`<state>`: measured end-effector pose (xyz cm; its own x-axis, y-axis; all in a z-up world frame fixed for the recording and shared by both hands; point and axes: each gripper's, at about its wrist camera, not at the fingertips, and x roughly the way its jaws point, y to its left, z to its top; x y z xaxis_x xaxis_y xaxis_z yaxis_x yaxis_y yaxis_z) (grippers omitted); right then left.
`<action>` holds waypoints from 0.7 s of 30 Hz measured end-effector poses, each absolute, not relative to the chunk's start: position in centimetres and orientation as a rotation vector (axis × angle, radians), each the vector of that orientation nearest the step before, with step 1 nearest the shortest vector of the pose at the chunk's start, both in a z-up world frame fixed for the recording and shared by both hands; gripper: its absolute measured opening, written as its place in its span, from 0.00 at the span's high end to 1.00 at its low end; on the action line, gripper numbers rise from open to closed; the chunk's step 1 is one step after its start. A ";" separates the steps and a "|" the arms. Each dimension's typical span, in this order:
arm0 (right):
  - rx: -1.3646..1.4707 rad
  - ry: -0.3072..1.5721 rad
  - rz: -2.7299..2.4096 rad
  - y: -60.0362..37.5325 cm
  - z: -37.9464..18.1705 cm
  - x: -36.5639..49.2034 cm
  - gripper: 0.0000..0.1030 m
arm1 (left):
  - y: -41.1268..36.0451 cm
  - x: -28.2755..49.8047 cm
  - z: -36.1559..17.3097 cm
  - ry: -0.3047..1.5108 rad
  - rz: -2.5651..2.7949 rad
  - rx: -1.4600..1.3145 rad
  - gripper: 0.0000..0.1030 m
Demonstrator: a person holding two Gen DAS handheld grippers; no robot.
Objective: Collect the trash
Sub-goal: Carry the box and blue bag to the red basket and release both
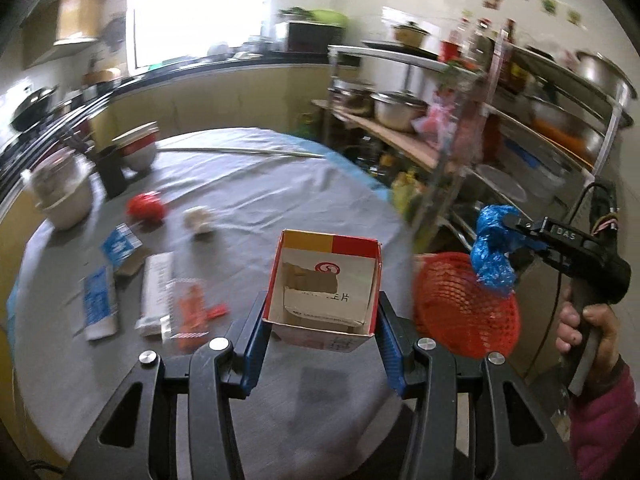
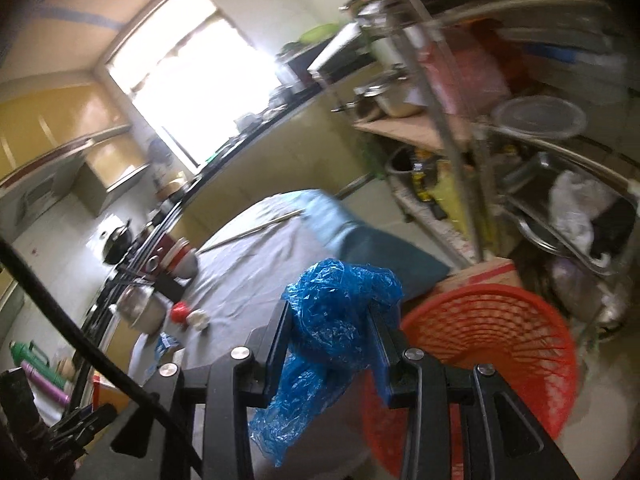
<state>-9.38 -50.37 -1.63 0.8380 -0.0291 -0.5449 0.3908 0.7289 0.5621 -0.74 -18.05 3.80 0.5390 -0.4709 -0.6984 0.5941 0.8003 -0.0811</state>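
So both hands were mid-carry: the left gripper [image 1: 320,316] pinched an open cardboard box [image 1: 324,280], the right gripper [image 2: 332,332] was clamped on a crumpled blue plastic bag [image 2: 332,320]. Just right stood the red mesh basket [image 2: 500,320]. Next I'd guess: swing over it, let go. Further left, more wrappers [image 1: 100,300] littered the table [image 1: 260,184].

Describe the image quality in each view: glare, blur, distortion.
Left wrist view: the window is blown out white, the shelves and table edges smear with motion blur, while the open carton in the left gripper stays fairly sharp. Right wrist view: tilted, fisheye-bent, window overexposed, background smeared; the blue plastic bag in the right gripper and the red basket read clearest.
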 end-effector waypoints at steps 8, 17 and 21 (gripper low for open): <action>0.811 0.556 -0.371 -55.3 -4.8 -14.4 0.62 | -26.8 -1.5 2.2 0.790 -0.837 0.264 0.50; 0.880 0.629 -0.451 -57.7 -8.5 -16.7 0.62 | -35.2 -2.5 -1.8 0.880 -0.993 0.340 0.50; 0.955 0.652 -0.451 -58.5 -10.0 -17.1 0.49 | -37.6 -3.2 -3.1 0.899 -1.025 0.391 0.43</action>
<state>-17.10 -58.48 -9.98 0.7241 -0.0705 -0.6860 0.6171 0.5105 0.5989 -3.16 -37.57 -3.05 0.2163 -0.5661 -0.7955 0.8627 0.4924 -0.1158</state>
